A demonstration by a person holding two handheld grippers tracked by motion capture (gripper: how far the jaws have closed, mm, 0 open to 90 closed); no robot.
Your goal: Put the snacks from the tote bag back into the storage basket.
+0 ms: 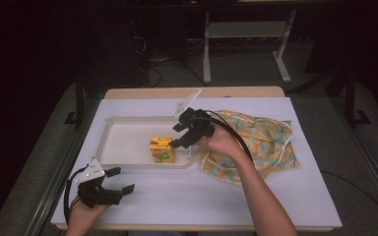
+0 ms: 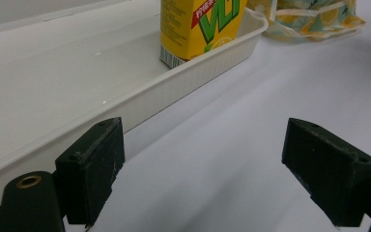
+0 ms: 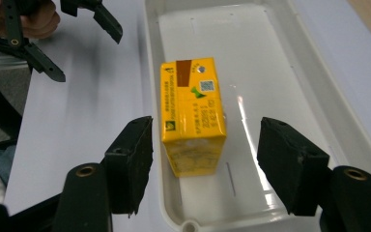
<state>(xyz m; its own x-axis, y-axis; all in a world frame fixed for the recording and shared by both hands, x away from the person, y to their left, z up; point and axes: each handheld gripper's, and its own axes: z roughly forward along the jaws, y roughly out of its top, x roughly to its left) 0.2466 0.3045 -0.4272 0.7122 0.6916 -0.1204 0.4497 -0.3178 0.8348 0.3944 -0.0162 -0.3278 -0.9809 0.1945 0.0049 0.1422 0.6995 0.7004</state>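
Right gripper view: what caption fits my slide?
Open right gripper poised above upright yellow juice carton in white plastic tray.

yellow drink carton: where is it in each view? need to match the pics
High view: yellow drink carton stands mid-frame at the right end of the white tray.
Left gripper view: top centre, cropped by the upper edge, inside the tray's far end.
Right gripper view: centre, between and beyond the open right tongs.
Shared landmark: the white tray.
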